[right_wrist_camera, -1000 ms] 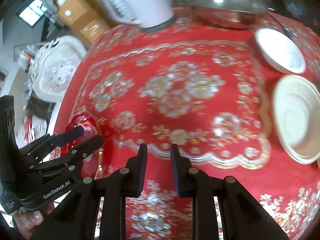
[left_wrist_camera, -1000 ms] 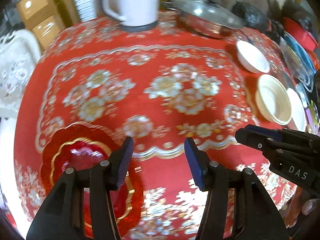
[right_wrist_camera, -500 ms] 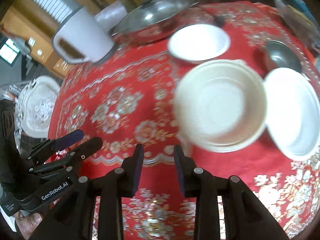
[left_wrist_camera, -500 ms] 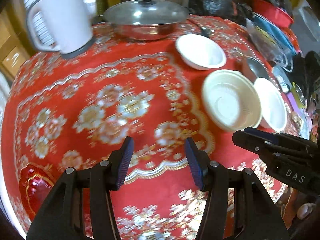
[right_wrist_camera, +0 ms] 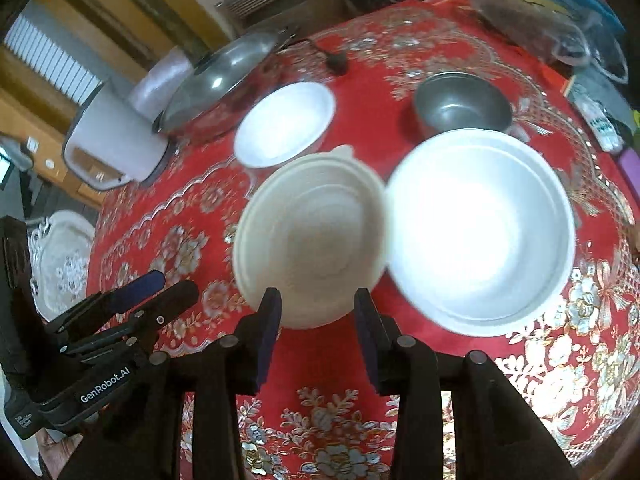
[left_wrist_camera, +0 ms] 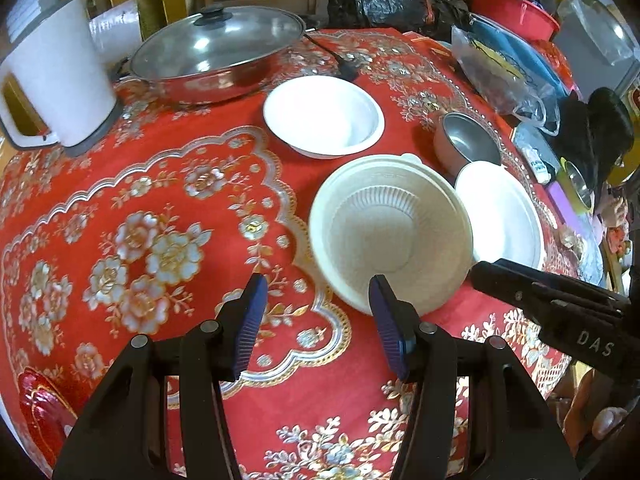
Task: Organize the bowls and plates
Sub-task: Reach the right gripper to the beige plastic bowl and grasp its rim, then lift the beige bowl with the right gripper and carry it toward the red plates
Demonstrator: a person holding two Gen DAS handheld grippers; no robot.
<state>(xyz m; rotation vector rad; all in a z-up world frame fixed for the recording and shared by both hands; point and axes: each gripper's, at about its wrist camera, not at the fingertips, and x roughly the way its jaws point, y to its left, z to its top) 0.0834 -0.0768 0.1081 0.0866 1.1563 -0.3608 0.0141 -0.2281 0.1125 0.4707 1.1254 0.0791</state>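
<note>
Only the left view shows the red plate [left_wrist_camera: 38, 400]; right omits it.

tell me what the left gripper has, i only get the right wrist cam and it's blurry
Observer: Nothing. The left gripper is open, and only the tablecloth shows between its pads.
Operator: anything inside that cream bowl
Observer: No. The left wrist view shows the cream bowl sharply: it is empty, with a ribbed inner wall.
Operator: any plates outside my view
Observer: Yes, a red plate with a gold rim lies at the table's near left edge, well apart from the bowls.
</note>
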